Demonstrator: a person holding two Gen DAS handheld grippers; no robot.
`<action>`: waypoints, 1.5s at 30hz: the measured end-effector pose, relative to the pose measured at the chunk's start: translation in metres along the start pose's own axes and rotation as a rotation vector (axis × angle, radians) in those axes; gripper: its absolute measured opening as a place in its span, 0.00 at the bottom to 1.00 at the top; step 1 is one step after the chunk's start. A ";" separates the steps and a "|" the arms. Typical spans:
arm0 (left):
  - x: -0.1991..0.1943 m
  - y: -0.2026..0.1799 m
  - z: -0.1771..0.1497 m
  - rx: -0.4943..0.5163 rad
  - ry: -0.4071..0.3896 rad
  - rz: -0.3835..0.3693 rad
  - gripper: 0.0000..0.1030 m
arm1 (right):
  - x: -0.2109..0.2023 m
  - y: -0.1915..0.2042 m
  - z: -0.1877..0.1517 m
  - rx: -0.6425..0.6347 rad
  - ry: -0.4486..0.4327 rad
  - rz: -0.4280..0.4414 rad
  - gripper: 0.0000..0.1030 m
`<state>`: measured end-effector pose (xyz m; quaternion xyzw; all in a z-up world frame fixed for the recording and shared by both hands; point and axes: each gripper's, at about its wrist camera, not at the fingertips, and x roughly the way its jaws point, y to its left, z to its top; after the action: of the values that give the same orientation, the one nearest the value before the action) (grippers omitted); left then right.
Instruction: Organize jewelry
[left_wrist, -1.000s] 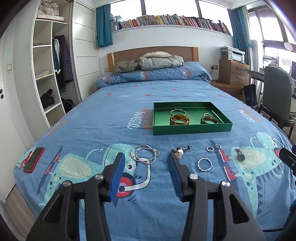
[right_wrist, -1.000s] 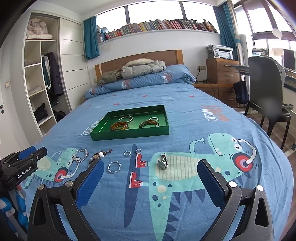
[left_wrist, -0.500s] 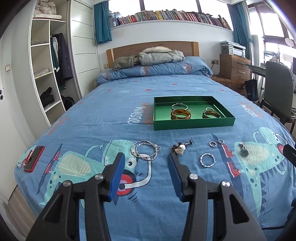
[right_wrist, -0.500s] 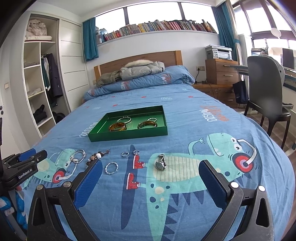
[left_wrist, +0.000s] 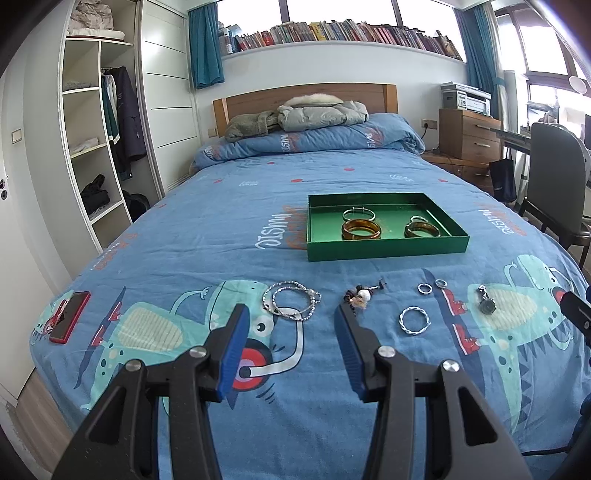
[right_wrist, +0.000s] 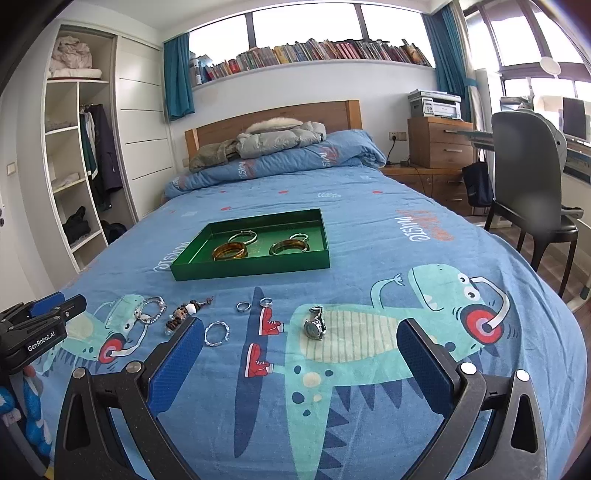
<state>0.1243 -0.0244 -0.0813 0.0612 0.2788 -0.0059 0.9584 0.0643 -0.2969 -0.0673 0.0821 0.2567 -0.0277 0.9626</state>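
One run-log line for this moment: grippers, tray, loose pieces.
left gripper: open, empty | right gripper: open, empty | green rectangular tray: holds bangles | silver wristwatch, twisted silver bangle: loose on blue bedspread

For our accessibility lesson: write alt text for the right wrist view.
Loose jewellery lies on a blue dinosaur-print bedspread: a silver wristwatch, rings and bracelets. Behind sits a green rectangular tray holding bangles; the right gripper hovers, jaws open.

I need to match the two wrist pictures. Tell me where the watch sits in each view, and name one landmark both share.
Left wrist view: the watch lies far right on the bedspread, on the dinosaur print, right of the twisted ring.
Right wrist view: the watch lies near the middle, between the open fingers, on the dinosaur's striped belly.
Shared landmark: the green tray, beyond the loose jewelry in both.
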 end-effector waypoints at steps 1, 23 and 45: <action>-0.001 -0.001 0.000 0.001 -0.001 0.000 0.44 | 0.001 0.000 0.000 0.001 0.004 0.001 1.00; -0.021 0.001 0.003 -0.007 -0.031 -0.011 0.44 | -0.022 -0.006 0.004 0.006 -0.034 0.003 0.99; -0.025 0.008 0.007 -0.044 -0.033 -0.046 0.45 | -0.027 0.013 0.016 -0.066 -0.016 -0.028 0.99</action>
<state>0.1073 -0.0174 -0.0615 0.0337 0.2644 -0.0226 0.9635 0.0499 -0.2864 -0.0382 0.0466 0.2511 -0.0333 0.9663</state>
